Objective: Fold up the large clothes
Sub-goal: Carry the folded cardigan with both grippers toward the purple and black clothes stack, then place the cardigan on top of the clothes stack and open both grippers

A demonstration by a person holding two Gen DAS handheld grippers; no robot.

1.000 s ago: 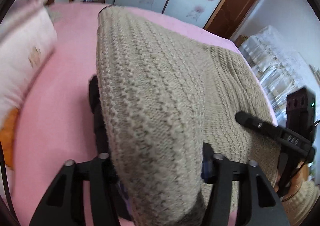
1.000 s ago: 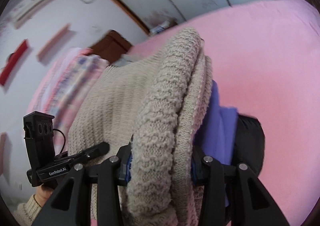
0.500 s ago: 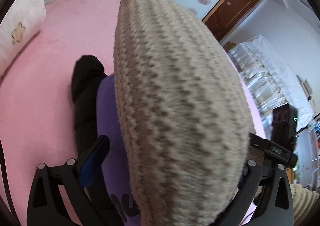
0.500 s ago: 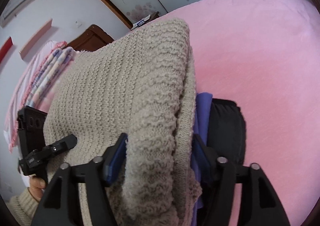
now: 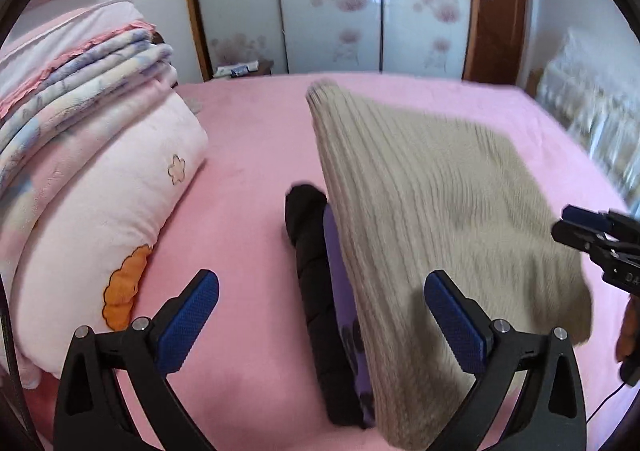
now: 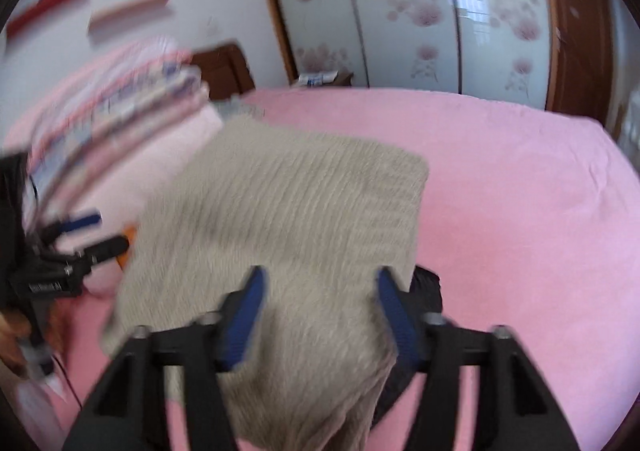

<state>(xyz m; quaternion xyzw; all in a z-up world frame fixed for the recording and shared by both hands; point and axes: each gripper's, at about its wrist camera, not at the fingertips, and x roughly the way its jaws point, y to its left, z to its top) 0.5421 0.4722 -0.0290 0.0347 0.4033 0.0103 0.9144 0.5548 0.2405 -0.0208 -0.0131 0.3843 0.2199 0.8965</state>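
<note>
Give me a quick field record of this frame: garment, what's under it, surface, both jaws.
garment: beige knit sweater, folded, lying on top of the stack
under it: purple garment and black garment, edges showing at the sweater's side
surface: pink bed cover
beside stack: pillow and folded blankets
left gripper: jaws wide open after opening, nothing pinched
right gripper: jaws apart, just been closing, sweater lies between them but pads not pressing it
image quality: motion blur in both views
</note>
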